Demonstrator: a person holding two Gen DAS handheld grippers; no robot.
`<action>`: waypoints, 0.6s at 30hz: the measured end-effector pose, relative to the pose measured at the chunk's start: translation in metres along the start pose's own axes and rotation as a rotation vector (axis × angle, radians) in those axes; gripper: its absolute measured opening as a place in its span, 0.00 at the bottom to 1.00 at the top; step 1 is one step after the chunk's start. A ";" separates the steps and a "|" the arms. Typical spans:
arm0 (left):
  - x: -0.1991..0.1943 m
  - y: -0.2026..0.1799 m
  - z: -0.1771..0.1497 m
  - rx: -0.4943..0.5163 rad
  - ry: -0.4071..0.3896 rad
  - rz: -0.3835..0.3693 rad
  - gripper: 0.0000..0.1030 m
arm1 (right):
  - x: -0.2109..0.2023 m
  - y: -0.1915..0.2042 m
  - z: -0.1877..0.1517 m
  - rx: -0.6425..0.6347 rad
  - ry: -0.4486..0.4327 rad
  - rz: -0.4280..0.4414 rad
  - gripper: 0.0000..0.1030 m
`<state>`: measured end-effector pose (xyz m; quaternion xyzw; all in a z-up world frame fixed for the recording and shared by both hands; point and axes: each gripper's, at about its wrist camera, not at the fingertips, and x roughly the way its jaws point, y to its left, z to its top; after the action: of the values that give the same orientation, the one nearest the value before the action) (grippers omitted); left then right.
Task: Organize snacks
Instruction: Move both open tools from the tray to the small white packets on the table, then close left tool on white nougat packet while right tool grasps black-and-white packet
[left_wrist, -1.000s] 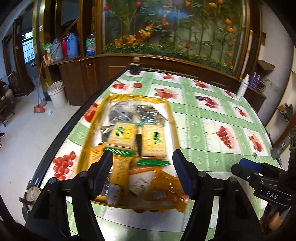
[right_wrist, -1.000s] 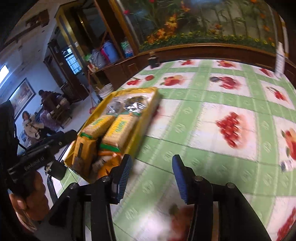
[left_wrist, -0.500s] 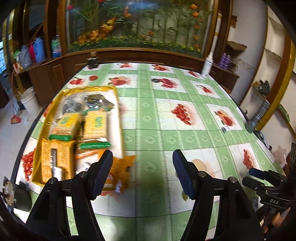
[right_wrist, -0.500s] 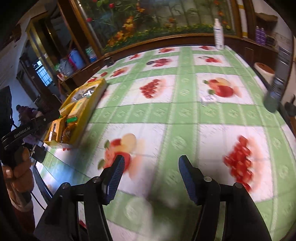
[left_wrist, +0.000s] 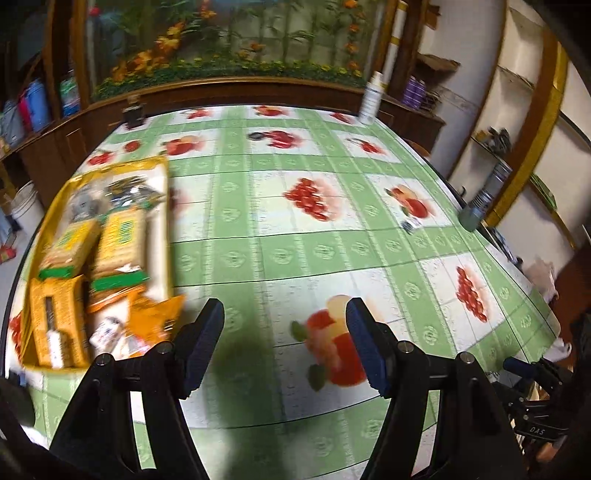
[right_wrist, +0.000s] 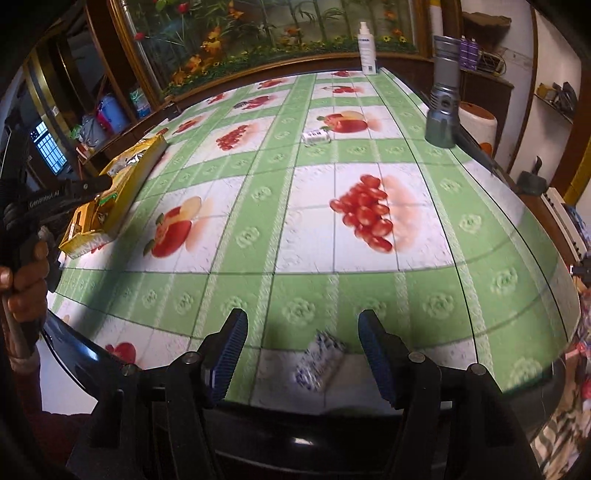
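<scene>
Table (right_wrist: 369, 280): green fruit-print cloth | tray (left_wrist: 44, 229): snacks | both tongs (left_wrist: 284, 347) (right_wrist: 303, 350): apart, empty

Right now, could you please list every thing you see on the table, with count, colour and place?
tray: one, yellow, left side of table
cracker packs: two, yellow-green, side by side in tray
orange packets: several, near end of tray
dark wrappers: several, far end of tray
small packet: one, blue-white, near table edge between right claw fingers
small packet: one, white, mid table
flashlight: one, grey, right edge
spray bottle: one, white, far edge
left claw: open, empty
right claw: open
</scene>
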<state>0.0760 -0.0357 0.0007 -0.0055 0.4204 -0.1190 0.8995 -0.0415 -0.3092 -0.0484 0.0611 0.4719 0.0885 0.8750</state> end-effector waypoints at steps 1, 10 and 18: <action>0.004 -0.008 0.003 0.028 0.008 -0.019 0.66 | 0.000 -0.003 -0.004 0.001 0.004 -0.003 0.63; 0.057 -0.084 0.032 0.234 0.082 -0.118 0.65 | 0.002 -0.003 -0.017 -0.027 0.015 -0.010 0.62; 0.105 -0.122 0.065 0.335 0.130 -0.201 0.65 | 0.006 0.002 -0.019 -0.079 0.026 -0.057 0.18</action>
<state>0.1650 -0.1828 -0.0234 0.1098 0.4492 -0.2765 0.8425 -0.0544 -0.3059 -0.0640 0.0119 0.4808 0.0829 0.8728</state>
